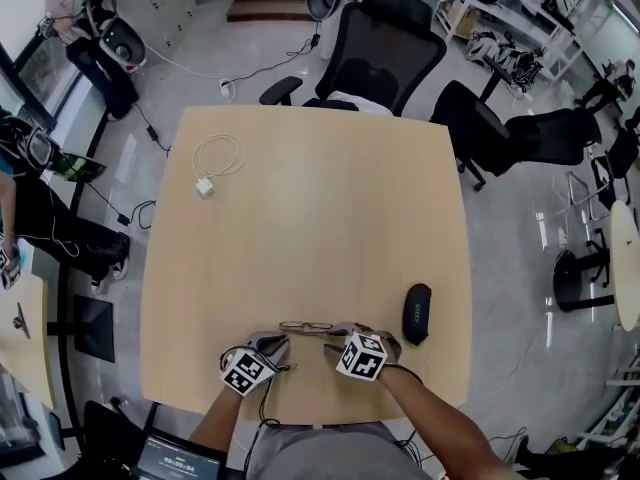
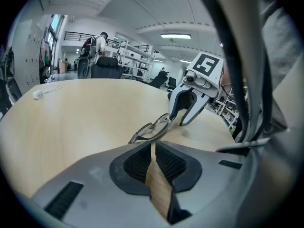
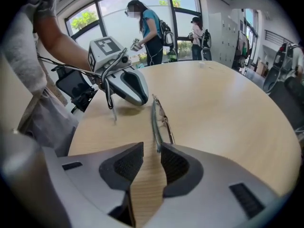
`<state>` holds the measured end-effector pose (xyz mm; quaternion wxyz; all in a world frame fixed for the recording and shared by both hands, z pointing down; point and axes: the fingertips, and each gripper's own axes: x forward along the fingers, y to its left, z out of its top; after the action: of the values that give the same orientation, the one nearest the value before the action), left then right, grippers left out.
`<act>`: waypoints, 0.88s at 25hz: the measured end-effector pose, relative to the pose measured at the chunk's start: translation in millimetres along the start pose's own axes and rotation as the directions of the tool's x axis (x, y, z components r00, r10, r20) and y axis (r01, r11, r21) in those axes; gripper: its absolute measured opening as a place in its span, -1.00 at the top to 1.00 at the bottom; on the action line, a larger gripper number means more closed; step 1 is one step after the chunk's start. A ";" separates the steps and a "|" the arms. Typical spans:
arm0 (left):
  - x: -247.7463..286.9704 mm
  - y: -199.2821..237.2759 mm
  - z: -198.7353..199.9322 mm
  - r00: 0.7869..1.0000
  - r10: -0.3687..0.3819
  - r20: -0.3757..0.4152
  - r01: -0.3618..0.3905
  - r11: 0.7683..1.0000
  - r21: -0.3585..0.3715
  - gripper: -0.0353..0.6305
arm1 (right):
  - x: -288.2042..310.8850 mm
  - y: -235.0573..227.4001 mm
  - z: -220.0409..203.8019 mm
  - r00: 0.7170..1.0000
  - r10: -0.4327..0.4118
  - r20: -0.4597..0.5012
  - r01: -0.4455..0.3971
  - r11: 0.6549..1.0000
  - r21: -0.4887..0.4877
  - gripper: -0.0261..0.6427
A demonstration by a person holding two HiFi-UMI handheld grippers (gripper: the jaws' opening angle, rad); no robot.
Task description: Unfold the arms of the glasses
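A thin-framed pair of glasses [image 1: 305, 326] lies folded on the pale wood table [image 1: 300, 218] near its front edge. My left gripper [image 1: 277, 341] sits just left of the glasses and my right gripper [image 1: 337, 334] just right of them. In the left gripper view the left gripper [image 2: 152, 144] is shut to a thin slit with nothing in it, and the glasses [image 2: 151, 129] lie a little ahead. In the right gripper view the right gripper [image 3: 151, 148] stands slightly open. One end of the glasses [image 3: 159, 118] reaches its fingertips, and the pads do not press on it.
A black glasses case [image 1: 416, 313] lies right of my right gripper. A white coiled cable with a plug [image 1: 215, 158] rests at the far left of the table. Office chairs [image 1: 385, 48] stand beyond the far edge. People stand by the windows [image 3: 152, 27].
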<state>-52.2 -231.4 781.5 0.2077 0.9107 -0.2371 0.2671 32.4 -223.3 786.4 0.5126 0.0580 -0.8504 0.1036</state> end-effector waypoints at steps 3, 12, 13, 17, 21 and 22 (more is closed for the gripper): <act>1.8 -1.0 3.1 1.000 -0.016 0.005 0.016 1.000 -0.011 0.87 | 5.1 13.1 4.0 0.999 0.029 -0.022 -0.029 0.999 -0.038 0.53; 23.3 -49.5 18.0 0.991 -0.052 -0.127 0.087 0.954 0.288 0.87 | 17.5 57.7 9.8 0.987 0.149 -0.061 -0.156 0.980 -0.122 0.24; 28.4 -57.5 15.1 0.982 -0.052 -0.182 0.115 0.927 0.358 0.87 | 17.2 61.5 10.7 0.985 0.159 -0.061 -0.166 0.978 -0.130 0.23; 45.6 -78.6 5.3 0.943 -0.056 -0.328 0.221 0.842 0.492 0.86 | 15.8 68.8 4.5 0.981 0.175 -0.079 -0.185 0.972 -0.142 0.20; 50.9 -83.6 -6.0 0.899 -0.072 -0.432 0.303 0.814 0.495 0.86 | 14.2 69.3 -1.4 0.980 0.181 -0.080 -0.190 0.973 -0.130 0.18; 52.0 -84.6 -9.7 0.886 -0.075 -0.458 0.323 0.809 0.491 0.86 | 13.4 68.7 -2.2 0.981 0.181 -0.076 -0.189 0.974 -0.125 0.18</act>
<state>28.7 -175.4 798.1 0.0079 0.8725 -0.0004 0.4885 14.0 -156.0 791.2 0.5304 -0.0587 -0.8402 0.0963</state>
